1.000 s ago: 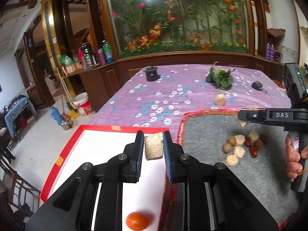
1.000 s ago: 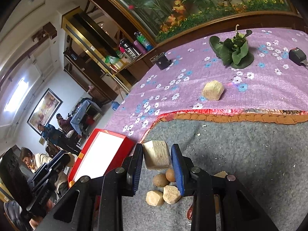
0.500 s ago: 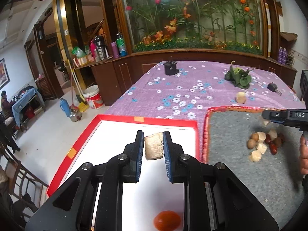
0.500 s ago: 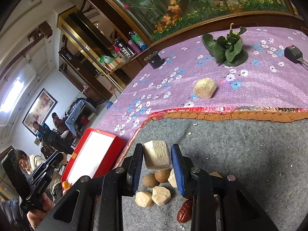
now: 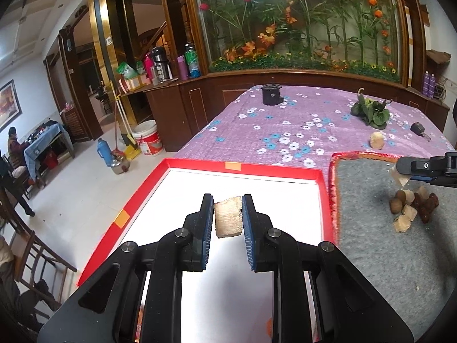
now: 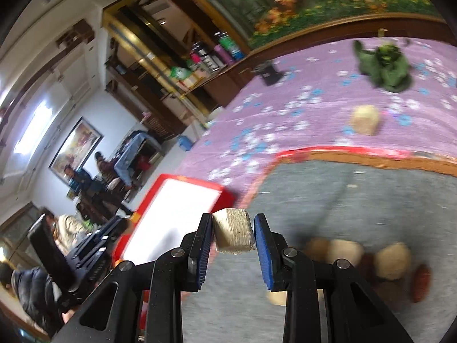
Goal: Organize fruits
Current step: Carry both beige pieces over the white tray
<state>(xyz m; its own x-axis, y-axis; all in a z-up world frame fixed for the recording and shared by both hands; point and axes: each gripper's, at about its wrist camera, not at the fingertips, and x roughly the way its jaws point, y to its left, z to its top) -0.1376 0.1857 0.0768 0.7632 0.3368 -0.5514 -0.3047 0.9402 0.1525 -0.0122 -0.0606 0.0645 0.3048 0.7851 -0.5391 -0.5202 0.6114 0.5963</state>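
My left gripper (image 5: 228, 204) is shut on a beige fibrous chunk (image 5: 228, 221), held above the white tray with a red rim (image 5: 242, 168). A sliver of an orange fruit (image 5: 269, 326) shows under my fingers near the tray's front. On the grey mat (image 5: 380, 251) to the right lies a pile of brown, beige and dark red fruits (image 5: 411, 205). My right gripper (image 6: 232, 223) is shut on a second beige chunk (image 6: 232, 233), above the mat's left part and short of the tray (image 6: 177, 200). The left wrist view shows the right gripper (image 5: 400, 168) over the pile.
A loose beige chunk (image 5: 377, 140) lies on the purple flowered cloth (image 5: 285, 131) behind the mat. Farther back are green leaves (image 5: 371, 113), a black cup (image 5: 271, 94) and a small black device (image 5: 418, 128). The tray overhangs the floor at left. People sit by the wall (image 6: 74, 177).
My left gripper has carried its chunk left and a little down over the tray, so the mat and pile now sit further right. The right gripper has swung left with its chunk, blurring its view.
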